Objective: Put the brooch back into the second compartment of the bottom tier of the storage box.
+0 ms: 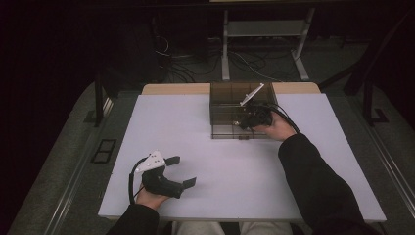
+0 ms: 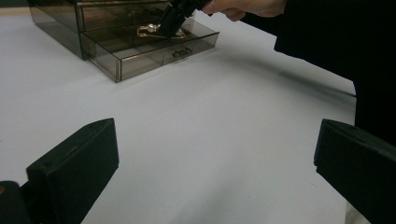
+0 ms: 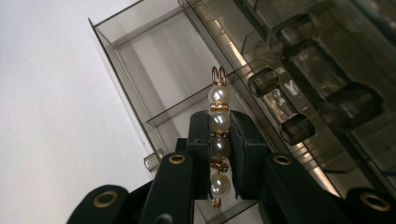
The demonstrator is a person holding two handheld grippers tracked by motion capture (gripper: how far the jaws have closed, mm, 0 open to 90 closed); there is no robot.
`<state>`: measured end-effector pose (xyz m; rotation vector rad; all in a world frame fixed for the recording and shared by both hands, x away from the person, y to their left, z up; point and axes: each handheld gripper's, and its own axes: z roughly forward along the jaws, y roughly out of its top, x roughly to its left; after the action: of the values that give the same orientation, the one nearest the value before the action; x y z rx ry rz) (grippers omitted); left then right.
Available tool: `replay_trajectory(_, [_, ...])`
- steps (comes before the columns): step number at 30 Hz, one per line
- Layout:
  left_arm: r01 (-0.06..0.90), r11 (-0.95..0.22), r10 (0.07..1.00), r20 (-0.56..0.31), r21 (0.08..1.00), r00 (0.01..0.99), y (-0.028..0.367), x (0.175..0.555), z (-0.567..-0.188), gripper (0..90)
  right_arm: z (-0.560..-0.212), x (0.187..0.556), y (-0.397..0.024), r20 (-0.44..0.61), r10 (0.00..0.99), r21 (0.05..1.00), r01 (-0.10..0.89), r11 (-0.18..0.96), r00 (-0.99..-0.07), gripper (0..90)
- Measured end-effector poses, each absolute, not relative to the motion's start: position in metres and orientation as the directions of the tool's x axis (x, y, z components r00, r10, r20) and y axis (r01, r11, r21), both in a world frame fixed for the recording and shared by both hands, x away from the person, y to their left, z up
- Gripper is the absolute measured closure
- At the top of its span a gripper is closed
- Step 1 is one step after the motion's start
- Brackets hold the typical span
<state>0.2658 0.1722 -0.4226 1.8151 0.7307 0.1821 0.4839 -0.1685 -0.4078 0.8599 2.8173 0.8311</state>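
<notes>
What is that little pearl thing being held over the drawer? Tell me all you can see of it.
The pearl pin is a gold-coloured wire piece carrying four glossy white pearls in a row, with small glittering rings between them and a doubled wire loop at one end. The right gripper clamps its middle pearls, holding it above the smoky drawer.

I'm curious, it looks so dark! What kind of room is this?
Probably a lab or workshop: a white table under a camera, cables on the floor, and a hand-held gripper working at a clear drawer box.
</notes>
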Motion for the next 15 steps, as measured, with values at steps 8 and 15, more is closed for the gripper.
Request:
replay_trajectory(8, [0.39, -0.194, 0.559, -0.225, 0.9, 0.798, 0.1717, 0.2657, -0.4228, 0.0, -0.4131, 0.4856, -0.1669, 0.06, 0.539, 0.501, 0.492, 0.712, -0.84, 78.6])
replay_trajectory(15, [0.391, -0.195, 0.558, -0.226, 0.899, 0.798, 0.1716, 0.2658, -0.4228, 0.0, -0.4167, 0.4863, -0.1666, 0.063, 0.539, 0.493, 0.496, 0.715, -0.84, 78.6])
